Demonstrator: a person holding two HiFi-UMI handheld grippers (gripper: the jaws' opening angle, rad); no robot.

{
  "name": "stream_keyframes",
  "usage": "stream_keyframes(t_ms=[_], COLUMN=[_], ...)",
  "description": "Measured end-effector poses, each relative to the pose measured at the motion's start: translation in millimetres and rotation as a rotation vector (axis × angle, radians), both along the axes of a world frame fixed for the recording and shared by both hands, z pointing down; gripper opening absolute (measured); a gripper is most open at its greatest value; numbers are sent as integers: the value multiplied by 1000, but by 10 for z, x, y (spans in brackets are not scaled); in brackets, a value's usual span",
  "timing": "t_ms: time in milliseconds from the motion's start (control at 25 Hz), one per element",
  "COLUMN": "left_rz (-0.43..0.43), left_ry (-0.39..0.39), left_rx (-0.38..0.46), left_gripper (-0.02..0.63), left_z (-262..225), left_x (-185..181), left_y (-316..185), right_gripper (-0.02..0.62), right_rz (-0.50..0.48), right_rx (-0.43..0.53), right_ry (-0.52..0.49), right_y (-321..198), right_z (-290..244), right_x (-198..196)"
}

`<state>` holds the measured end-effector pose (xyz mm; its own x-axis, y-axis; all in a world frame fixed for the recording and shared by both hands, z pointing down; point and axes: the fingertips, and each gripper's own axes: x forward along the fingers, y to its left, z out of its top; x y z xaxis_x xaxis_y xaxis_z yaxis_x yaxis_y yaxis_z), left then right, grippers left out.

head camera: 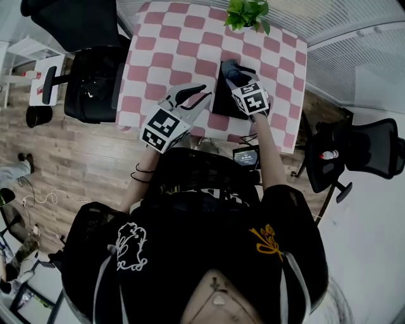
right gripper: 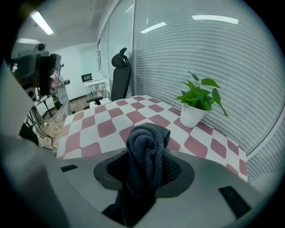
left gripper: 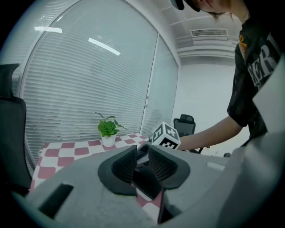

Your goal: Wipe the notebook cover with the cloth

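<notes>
Two grippers: right gripper (right gripper: pixel 149 168) clamped on bunched dark-grey terry cloth (right gripper: pixel 147 142), to be pressed flat along black rectangular notebook (head camera: pixel 223 101); left gripper (left gripper: pixel 142 155) parted, empty.

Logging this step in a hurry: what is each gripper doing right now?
Left gripper: open, nothing between its jaws.
Right gripper: shut on the cloth.

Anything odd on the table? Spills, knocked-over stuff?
Nothing stands out. The potted plant stands upright, the notebook lies flat on the checked table, no spill shows, and the cloth is bunched in the right gripper.
</notes>
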<state>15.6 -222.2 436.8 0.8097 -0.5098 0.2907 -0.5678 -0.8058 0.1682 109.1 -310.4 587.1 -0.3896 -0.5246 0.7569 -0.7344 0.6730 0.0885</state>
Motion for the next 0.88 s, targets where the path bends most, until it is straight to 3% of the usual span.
stream_keyframes(t_ms=[200,360,640,880], left_rz=[22,20,14,17], left_ry=[-1,2,7,10], left_rx=[-9,-20,-29,-32], left_gripper=[91,91,91,91], left_z=[27,68,104,96], left_x=[-56,-104,-140,-100], left_y=[-58,-97,-118,-89], right_gripper=[133,133,132,132], right_rz=[-91,-190,-46,-54], right_rx=[17,-4,-27,-24], right_ry=[207,291,115,99], right_y=[-296,-332,-313,-109], right_z=[188,393,436,431], right_x=[-4,-75,-9,-63])
